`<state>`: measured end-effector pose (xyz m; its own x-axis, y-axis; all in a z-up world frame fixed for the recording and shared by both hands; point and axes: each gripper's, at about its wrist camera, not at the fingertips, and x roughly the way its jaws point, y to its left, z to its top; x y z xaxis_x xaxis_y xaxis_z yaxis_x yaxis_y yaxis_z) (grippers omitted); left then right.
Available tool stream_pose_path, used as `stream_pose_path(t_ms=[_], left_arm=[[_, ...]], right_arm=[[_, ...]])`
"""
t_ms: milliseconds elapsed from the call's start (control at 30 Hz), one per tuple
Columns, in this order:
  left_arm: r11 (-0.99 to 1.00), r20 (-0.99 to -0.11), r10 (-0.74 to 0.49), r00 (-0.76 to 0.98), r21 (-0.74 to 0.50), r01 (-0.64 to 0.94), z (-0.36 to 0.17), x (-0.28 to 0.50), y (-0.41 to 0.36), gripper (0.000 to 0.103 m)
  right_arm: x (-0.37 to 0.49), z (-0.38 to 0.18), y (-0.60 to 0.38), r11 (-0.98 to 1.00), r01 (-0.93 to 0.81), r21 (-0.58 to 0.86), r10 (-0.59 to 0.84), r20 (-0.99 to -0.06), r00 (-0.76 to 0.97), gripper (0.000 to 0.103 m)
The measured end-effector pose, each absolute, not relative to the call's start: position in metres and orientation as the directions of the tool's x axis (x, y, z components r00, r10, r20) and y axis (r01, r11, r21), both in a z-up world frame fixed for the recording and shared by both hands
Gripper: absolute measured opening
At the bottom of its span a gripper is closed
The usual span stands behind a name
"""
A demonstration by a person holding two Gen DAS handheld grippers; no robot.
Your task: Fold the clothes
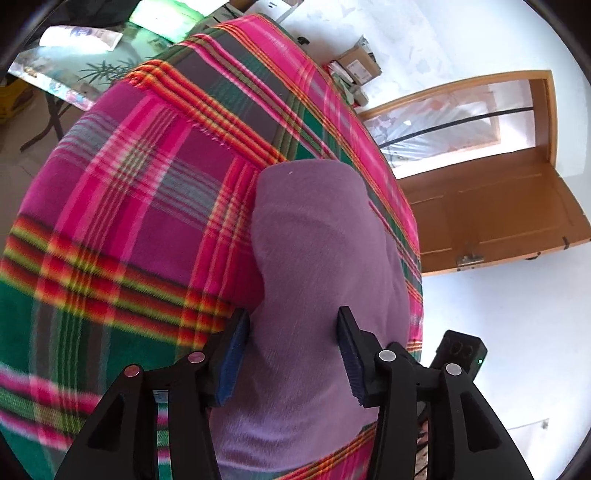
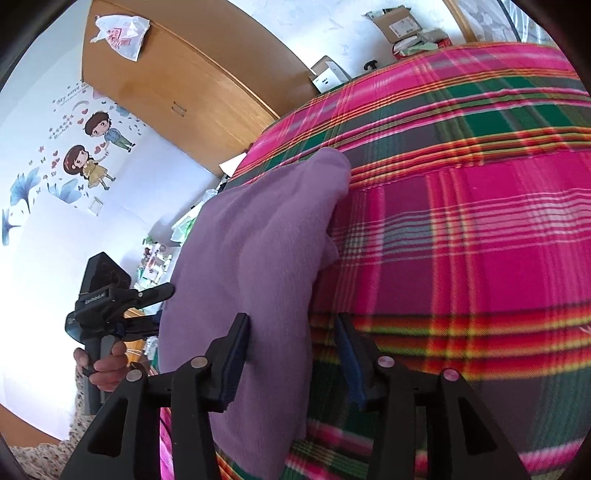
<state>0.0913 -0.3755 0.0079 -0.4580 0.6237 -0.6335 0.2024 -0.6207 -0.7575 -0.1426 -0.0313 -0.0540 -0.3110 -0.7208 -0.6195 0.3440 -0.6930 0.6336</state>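
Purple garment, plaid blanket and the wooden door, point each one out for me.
Purple garment (image 1: pixel 317 251), left wrist view, middle of the folded cloth.
Plaid blanket (image 2: pixel 480 240), right wrist view, pink patch right of the garment.
Wooden door (image 1: pixel 491 210), left wrist view, lower panel.

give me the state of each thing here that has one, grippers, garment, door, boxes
left gripper: open, jaws either side of the garment
right gripper: open over the garment's edge
soft purple knit garment: folded, lying on the plaid blanket
brown wooden door: open
cardboard box by the wall: flaps open
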Motion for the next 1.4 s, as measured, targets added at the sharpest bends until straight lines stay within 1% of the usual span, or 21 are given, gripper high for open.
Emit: stream_pose_path(t_ms=[233,467,633,700,800,867,1000,1200,1400], left_arm=[[-0.644,-0.671,0.575,-0.469,-0.724,0.246,0.008,0.115,-0.382,0.051],[-0.67,-0.703,0.52,-0.486,-0.688,0.278,0.01,0.137,-0.383,0.051],[-0.762,-0.752,0.429,-0.5,-0.599,0.247,0.024,0.153,-0.36,0.051],[-0.811,-0.779,0.368,-0.508,-0.536,0.234,0.029,0.16,-0.345,0.051],[-0.883,-0.812,0.235,-0.534,-0.408,0.232,0.035,0.172,-0.326,0.051],[-0.911,-0.819,0.189,-0.542,-0.353,0.216,0.035,0.176,-0.31,0.051],[-0.923,-0.825,0.185,-0.534,-0.332,0.193,0.032,0.177,-0.293,0.051],[-0.95,-0.824,0.109,-0.555,-0.251,0.186,0.034,0.176,-0.274,0.051],[-0.965,-0.829,0.064,-0.555,-0.193,0.178,0.03,0.175,-0.261,0.051]], right_arm=[[-0.119,-0.051,-0.013,-0.729,0.343,0.593,-0.685,-0.643,-0.344,0.047],[-0.086,-0.043,-0.006,-0.792,0.369,0.487,-0.608,-0.687,-0.399,0.047],[-0.061,-0.035,-0.008,-0.819,0.39,0.422,-0.567,-0.703,-0.429,0.047],[-0.051,-0.035,-0.017,-0.827,0.417,0.378,-0.545,-0.723,-0.425,0.047],[-0.032,-0.037,-0.031,-0.834,0.479,0.272,-0.497,-0.746,-0.443,0.047],[-0.023,-0.037,-0.041,-0.832,0.508,0.221,-0.478,-0.751,-0.455,0.047],[-0.016,-0.036,-0.054,-0.825,0.53,0.198,-0.475,-0.752,-0.458,0.047],[-0.016,-0.038,-0.069,-0.842,0.506,0.189,-0.453,-0.756,-0.472,0.047],[-0.013,-0.046,-0.082,-0.865,0.49,0.106,-0.38,-0.776,-0.503,0.047]])
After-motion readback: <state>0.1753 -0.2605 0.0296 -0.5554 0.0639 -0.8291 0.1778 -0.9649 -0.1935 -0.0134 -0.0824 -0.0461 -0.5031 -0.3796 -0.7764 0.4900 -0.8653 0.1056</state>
